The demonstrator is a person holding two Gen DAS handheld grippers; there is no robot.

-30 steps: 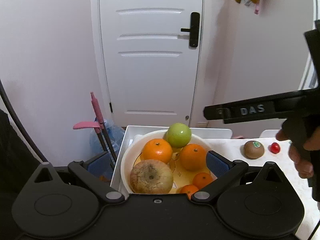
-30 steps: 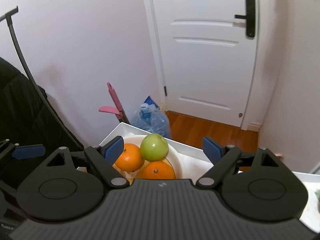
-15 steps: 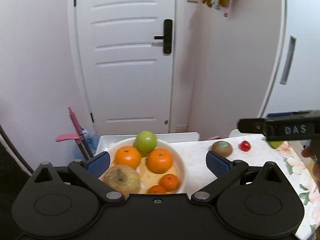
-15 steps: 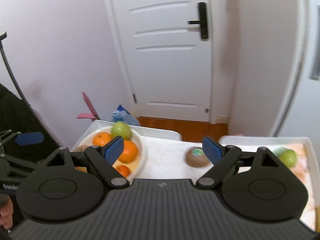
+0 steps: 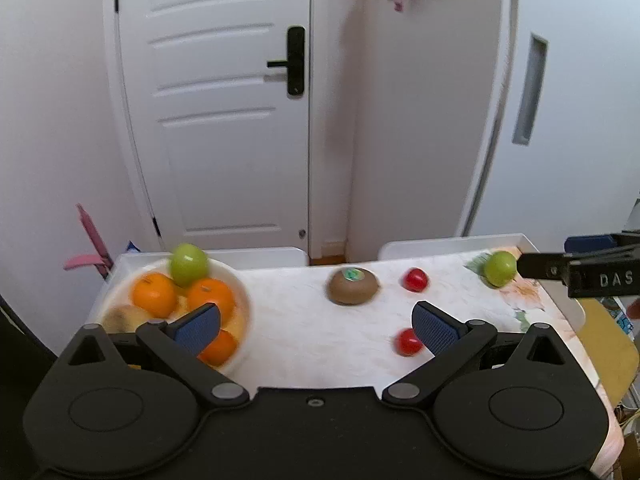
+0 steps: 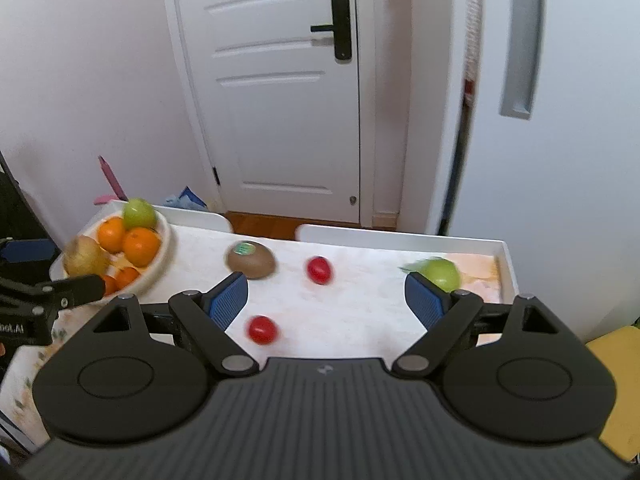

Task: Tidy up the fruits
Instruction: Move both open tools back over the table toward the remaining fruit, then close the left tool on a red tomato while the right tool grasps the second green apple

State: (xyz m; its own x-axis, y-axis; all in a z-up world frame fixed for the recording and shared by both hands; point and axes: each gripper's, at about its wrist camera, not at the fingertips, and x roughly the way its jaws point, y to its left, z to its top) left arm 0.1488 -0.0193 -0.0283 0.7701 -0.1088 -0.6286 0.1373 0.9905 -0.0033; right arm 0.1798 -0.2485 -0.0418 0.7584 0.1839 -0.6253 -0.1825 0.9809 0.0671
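**Inspector:** Location of the fruit?

**Recorder:** Split into two lots. In the white bowl (image 5: 245, 307) at the left end of the tabletop (image 5: 296, 308): oranges (image 5: 155, 295), a bowl apple (image 5: 189, 265) on top, a brownish fruit (image 6: 83, 255) at the near rim. Loose and well apart from the bowl: kiwi (image 5: 353, 286), far red fruit (image 5: 415, 279) just beside it, near red fruit (image 5: 407, 342) closer to the cameras, loose green apple (image 5: 499, 268) at the far right end, on the flowered cloth.

**Inspector:** Condition of the grippers?

**Recorder:** Left gripper (image 5: 316, 320): spread wide, nothing between the pads, facing the bare stretch between bowl and near red fruit. Right gripper (image 6: 325, 296): likewise spread and empty, loose green apple just beyond its right pad, near red fruit low, beside its left pad.

**Inspector:** Changed in the last second?

**Recorder:** Both views drawn back from close over the bowl and swung rightward. Loose pieces now in frame for both. Bowl contents unaltered as far as visible. Some motion blur, so still travelling, apparently.

**Inspector:** Bearing on the task?

**Recorder:** Judged as follows. Bowl left alone for now; selection of the next piece under way. Four pieces outstanding on the tabletop. No grasp begun. Probable target for the right gripper: loose green apple or near red fruit; cannot tell which. Noted risk: round fruit, liable to roll under a glancing pad.
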